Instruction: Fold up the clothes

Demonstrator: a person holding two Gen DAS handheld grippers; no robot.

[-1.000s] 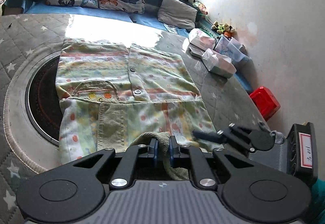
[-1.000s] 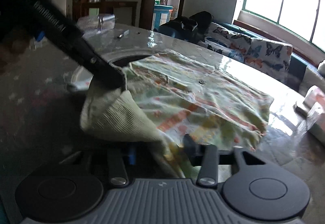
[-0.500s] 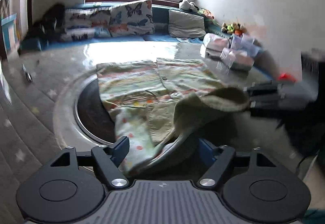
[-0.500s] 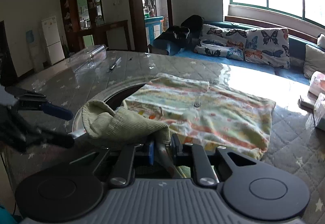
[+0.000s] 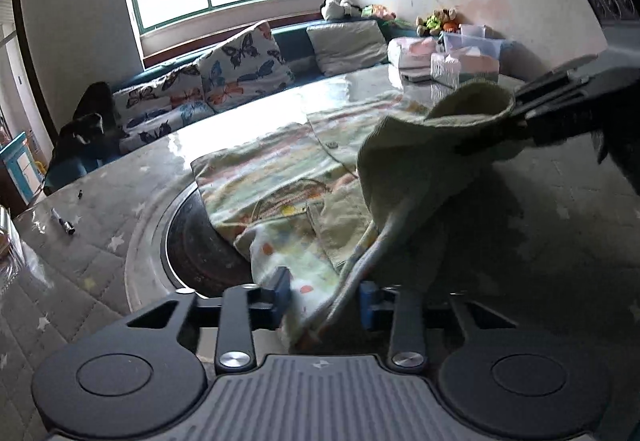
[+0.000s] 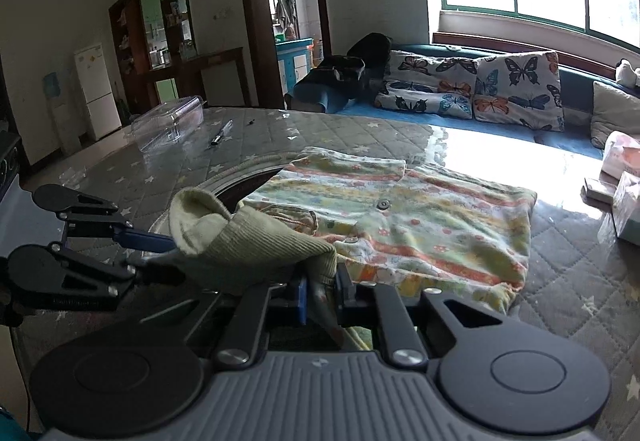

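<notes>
**Both grippers on the cuff end of a kid's shirt**

While most of the shirt [image 6: 400, 217] lies flat and buttoned across the middle of the worktop [image 6: 560, 281], its ribbed green cuff [image 6: 256, 245] is pulled up off the surface, so the sleeve hangs in the air near the front edge. Part of the shirt drapes over the dark round inset [image 5: 196, 241] in the worktop.

Right hand-held gripper [image 6: 320, 295]: jaws nearly together, clamped on the fabric just below the cuff, so it's got a solid pinch. It has just been tightening a bit more.

Left hand-held gripper [image 5: 324, 295]: jaws have just been closing after a wide swing, and there's a strip of the shirt's hem [image 5: 340, 293] hanging between them. From its own view the blue pads [image 5: 280, 287] sit a little off the cloth on both sides, so I'd call it not gripping right now. In the right view its fingertips poke at the cuff's open end.

Other stuff: a pen [image 6: 222, 132] and a clear plastic box [image 6: 168, 123] near the far left edge, tissue packs [image 5: 464, 61] by the far right edge.
</notes>
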